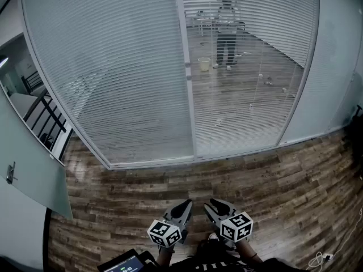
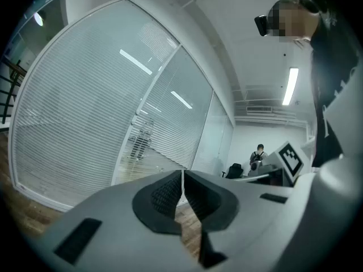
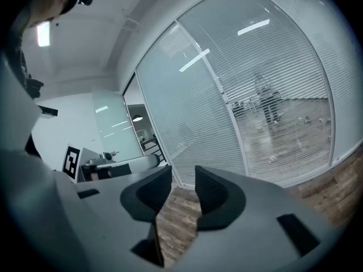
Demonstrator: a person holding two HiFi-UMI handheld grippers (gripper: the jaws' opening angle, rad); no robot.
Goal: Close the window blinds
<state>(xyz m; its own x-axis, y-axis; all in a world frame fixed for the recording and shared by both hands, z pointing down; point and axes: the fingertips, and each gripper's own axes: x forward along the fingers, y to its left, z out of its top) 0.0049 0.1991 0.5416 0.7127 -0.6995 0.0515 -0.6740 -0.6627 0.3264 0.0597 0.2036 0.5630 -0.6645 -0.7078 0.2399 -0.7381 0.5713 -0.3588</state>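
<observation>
The window blinds hang inside a glass wall ahead. In the left panel [image 1: 108, 72] the slats look turned nearly flat and hide the room behind. Through the open slats of the right panel [image 1: 249, 67] I see a room beyond. A white post [image 1: 189, 95] with small knobs [image 1: 189, 66] divides the two panels. Both grippers are held low over the wooden floor, well short of the glass. My left gripper [image 1: 185, 207] [image 2: 182, 177] has its jaws pressed together on nothing. The jaws of my right gripper [image 1: 214, 204] [image 3: 183, 177] stand a little apart and hold nothing.
Beyond the right panel stand a person [image 1: 227, 33] and a pale bucket [image 1: 204, 63]. A frosted glass door [image 1: 28, 169] juts in at the left. Wooden floor [image 1: 283, 186] runs to the wall. A small screen [image 1: 122, 263] shows at the bottom edge, a cable [image 1: 323, 259] at bottom right.
</observation>
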